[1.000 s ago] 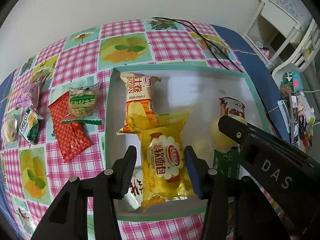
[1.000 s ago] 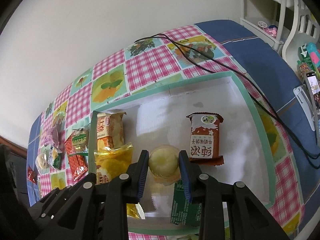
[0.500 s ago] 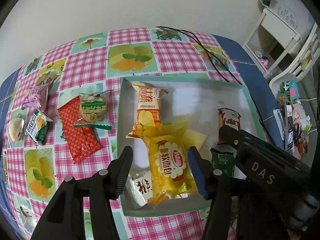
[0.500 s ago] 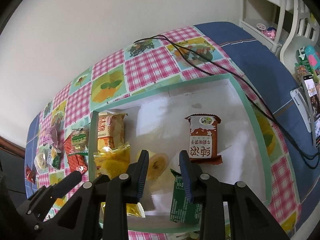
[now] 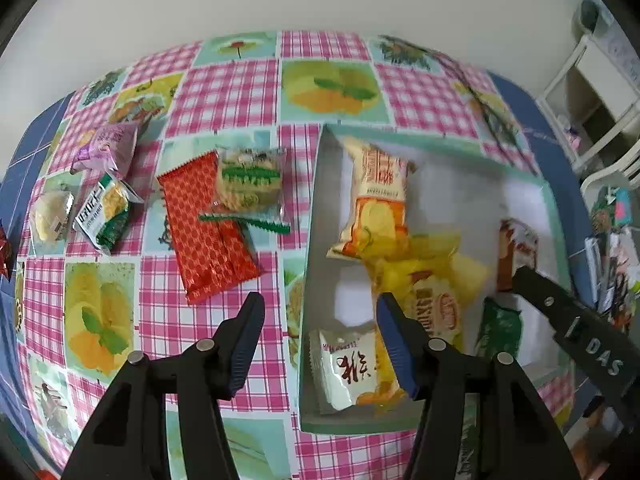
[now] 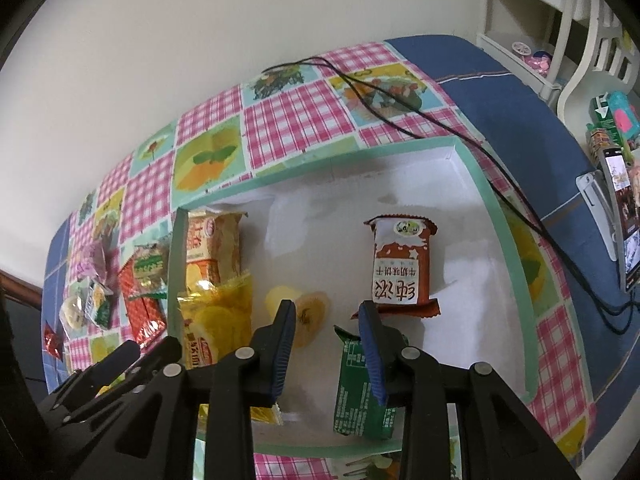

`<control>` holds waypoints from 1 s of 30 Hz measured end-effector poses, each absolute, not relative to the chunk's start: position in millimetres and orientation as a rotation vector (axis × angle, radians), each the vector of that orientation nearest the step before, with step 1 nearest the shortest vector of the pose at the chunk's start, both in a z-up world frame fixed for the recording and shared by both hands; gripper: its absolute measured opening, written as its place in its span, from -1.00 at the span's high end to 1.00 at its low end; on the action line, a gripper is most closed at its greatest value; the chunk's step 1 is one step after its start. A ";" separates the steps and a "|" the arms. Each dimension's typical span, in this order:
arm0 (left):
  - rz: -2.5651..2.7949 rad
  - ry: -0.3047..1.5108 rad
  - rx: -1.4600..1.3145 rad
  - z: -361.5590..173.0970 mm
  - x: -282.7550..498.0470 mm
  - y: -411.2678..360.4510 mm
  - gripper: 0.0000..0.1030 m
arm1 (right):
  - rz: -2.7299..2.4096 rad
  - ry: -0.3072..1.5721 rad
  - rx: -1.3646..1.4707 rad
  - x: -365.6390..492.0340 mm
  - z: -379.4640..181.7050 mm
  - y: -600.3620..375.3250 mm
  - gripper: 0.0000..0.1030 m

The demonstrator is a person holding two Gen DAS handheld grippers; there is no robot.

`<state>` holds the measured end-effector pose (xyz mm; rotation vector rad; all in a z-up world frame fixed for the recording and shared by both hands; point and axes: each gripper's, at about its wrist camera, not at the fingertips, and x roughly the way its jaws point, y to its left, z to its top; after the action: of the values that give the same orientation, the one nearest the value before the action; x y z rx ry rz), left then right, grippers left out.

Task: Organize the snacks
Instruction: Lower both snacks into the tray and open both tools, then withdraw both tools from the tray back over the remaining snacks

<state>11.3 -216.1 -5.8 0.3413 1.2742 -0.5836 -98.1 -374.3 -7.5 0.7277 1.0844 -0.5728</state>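
A shallow box with a mint rim (image 5: 313,220) (image 6: 480,184) holds a yellow bread pack (image 5: 436,312) (image 6: 216,320), an orange cracker pack (image 5: 380,200), a white pack (image 5: 348,368), a brown biscuit pack (image 6: 400,264), a green pack (image 6: 360,392) and a round yellow cake (image 6: 314,316). My left gripper (image 5: 320,316) hangs open and empty over the box's left wall. My right gripper (image 6: 326,312) stands narrowly open above the box floor; the cake lies loose by its left finger. On the cloth left of the box lie a red pack (image 5: 204,228) and a wrapped cookie (image 5: 248,184).
Further left lie a purple pack (image 5: 108,148), a small green-white pack (image 5: 104,212) and a pale round cake (image 5: 50,216). A black cable (image 6: 400,92) crosses the table's far right. A phone on a stand (image 6: 620,216) and white furniture (image 6: 580,40) stand beyond the right edge.
My left gripper let go of the yellow bread pack, opened and slid left to the box wall. The round cake dropped out of my right gripper onto the box floor.
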 end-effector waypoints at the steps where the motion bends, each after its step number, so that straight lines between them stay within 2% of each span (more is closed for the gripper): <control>1: -0.588 1.280 0.345 -8.6 10.4 -217.3 -0.15 | -0.573 1.088 0.726 -98.1 -8.2 -374.1 0.29; 16: -0.635 1.281 0.371 -10.6 0.7 -231.8 -0.17 | -0.583 1.090 0.716 -97.7 -5.4 -374.3 0.29; 17: -0.624 1.284 0.359 -10.3 3.7 -228.1 -0.26 | -0.583 1.090 0.712 -97.3 -5.2 -373.9 0.24; 18: -0.611 1.286 0.346 -9.9 7.4 -224.2 -0.33 | -0.584 1.090 0.710 -96.9 -5.2 -373.8 -0.01; 20: -0.586 1.285 0.326 -8.8 14.6 -216.4 -0.34 | -0.583 1.089 0.703 -96.0 -4.9 -372.7 -0.30; 22: -0.564 1.283 0.318 -8.5 19.4 -210.6 -0.36 | -0.574 1.092 0.694 -93.9 -4.9 -370.7 -0.30; 24: -0.538 1.276 0.317 -9.0 23.8 -205.8 -0.61 | -0.566 1.093 0.689 -91.5 -5.1 -367.7 -0.39; 28: -0.500 1.264 0.309 -9.3 31.5 -196.2 -0.64 | -0.556 1.097 0.663 -85.8 -5.1 -360.8 -0.55; 30: -0.483 1.256 0.303 -8.4 34.5 -190.6 -0.80 | -0.547 1.097 0.657 -83.2 -5.1 -357.8 -0.64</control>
<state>34.5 -190.6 -8.4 0.3027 1.2561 -0.4833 -83.2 -357.8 -5.1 0.6565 1.0966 -0.5469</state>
